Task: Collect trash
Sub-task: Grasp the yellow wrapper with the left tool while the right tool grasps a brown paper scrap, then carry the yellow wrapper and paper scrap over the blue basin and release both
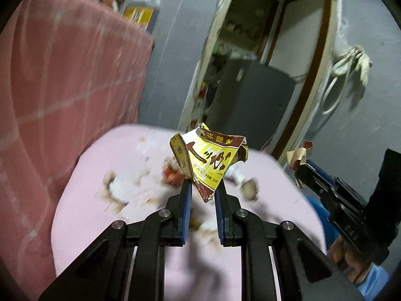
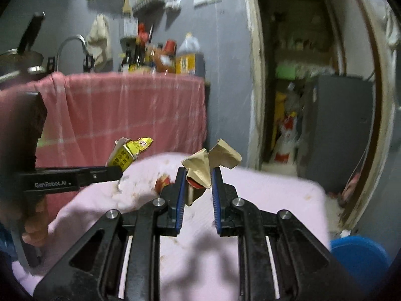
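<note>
My left gripper (image 1: 203,185) is shut on a crumpled yellow and brown snack wrapper (image 1: 209,159) and holds it above a pink cloth-covered surface (image 1: 100,165). The wrapper also shows in the right wrist view (image 2: 130,153), at the tip of the left gripper (image 2: 110,171). My right gripper (image 2: 198,175) is shut on a crumpled beige and red paper wrapper (image 2: 208,164); it also shows in the left wrist view (image 1: 299,156), held by the right gripper (image 1: 304,169). More scraps (image 1: 173,173) and brown crumbs lie blurred on the pink surface.
A red checked cloth (image 2: 130,110) hangs over a counter behind, with bottles (image 2: 163,57) on top. A doorway (image 2: 313,87) with a grey cabinet (image 2: 335,130) lies to the right. A blue bin (image 2: 361,255) stands at the lower right.
</note>
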Demonstrator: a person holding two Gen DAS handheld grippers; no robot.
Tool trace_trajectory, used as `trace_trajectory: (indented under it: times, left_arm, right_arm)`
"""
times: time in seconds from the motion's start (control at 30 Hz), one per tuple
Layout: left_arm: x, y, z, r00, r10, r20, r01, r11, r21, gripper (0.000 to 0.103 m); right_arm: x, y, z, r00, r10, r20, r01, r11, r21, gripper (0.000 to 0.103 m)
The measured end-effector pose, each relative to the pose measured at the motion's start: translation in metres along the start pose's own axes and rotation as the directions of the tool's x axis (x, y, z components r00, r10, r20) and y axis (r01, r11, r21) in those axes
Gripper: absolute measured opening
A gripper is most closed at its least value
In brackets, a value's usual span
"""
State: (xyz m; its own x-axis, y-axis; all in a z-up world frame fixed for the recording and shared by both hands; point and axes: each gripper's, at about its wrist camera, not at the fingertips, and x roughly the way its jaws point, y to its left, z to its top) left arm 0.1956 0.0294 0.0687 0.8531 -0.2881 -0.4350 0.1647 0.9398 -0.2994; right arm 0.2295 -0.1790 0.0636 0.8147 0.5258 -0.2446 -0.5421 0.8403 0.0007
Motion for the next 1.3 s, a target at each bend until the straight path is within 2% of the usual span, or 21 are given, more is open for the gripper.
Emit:
trace_trajectory:
  times: [0.13,0.27,0.37,0.47,0.57,0.67,0.77,0.87,0.93,1.0,1.13,1.3]
  left_arm:
    - [-0.007,-0.034,0.011,0.996,-0.027,0.086,0.023,0.999,0.048,0.015]
    - [-0.007,-0.072,0.021,0.985,-0.077,0.151,0.064,0.994,0.090,0.015]
    - [-0.002,-0.100,0.027,0.978,-0.127,0.167,0.107,0.986,0.125,0.015]
    - [0.015,-0.126,0.028,0.977,-0.160,0.141,0.138,0.979,0.153,0.015]
    - [0.040,-0.136,0.024,0.980,-0.184,0.072,0.177,0.979,0.101,0.015]
    - [0.052,-0.133,0.020,0.985,-0.170,0.027,0.168,0.984,0.061,0.015]
    - [0.052,-0.122,0.011,0.991,-0.132,0.003,0.131,0.990,0.054,0.015]
    - [0.050,-0.103,0.002,0.997,-0.075,-0.029,0.077,0.995,0.064,0.015]
    - [0.047,-0.091,-0.005,0.997,-0.048,-0.059,0.052,0.997,0.061,0.015]
    - [0.044,-0.078,-0.013,0.996,-0.021,-0.088,0.026,0.998,0.058,0.015]
    - [0.041,-0.062,-0.027,0.990,0.020,-0.140,-0.011,0.998,0.066,0.015]
    - [0.040,-0.056,-0.032,0.987,0.023,-0.161,-0.014,0.999,0.053,0.015]
  right_arm:
    - [-0.031,-0.008,0.013,0.991,-0.067,0.118,0.069,0.998,-0.007,0.019]
    - [-0.063,-0.024,0.021,0.967,-0.150,0.208,0.151,0.988,0.012,0.018]
    - [-0.080,-0.038,0.022,0.949,-0.207,0.239,0.203,0.978,0.042,0.018]
    - [-0.091,-0.058,0.021,0.941,-0.255,0.224,0.237,0.966,0.103,0.011]
    - [-0.086,-0.083,0.014,0.964,-0.221,0.147,0.193,0.964,0.182,0.010]
    - [-0.066,-0.101,-0.001,0.993,-0.112,0.023,0.101,0.956,0.274,0.011]
    - [-0.047,-0.098,-0.016,0.996,-0.041,-0.081,0.062,0.958,0.281,0.012]
    - [-0.031,-0.084,-0.027,0.984,0.003,-0.177,0.040,0.970,0.238,0.015]
    - [-0.024,-0.077,-0.035,0.975,0.021,-0.223,0.028,0.977,0.213,0.023]
    - [-0.014,-0.067,-0.043,0.961,0.048,-0.274,0.006,0.981,0.194,0.037]
    - [-0.002,-0.057,-0.056,0.936,0.044,-0.349,0.011,0.988,0.153,0.040]
    - [0.007,-0.061,-0.069,0.910,0.011,-0.414,0.053,0.988,0.142,0.042]
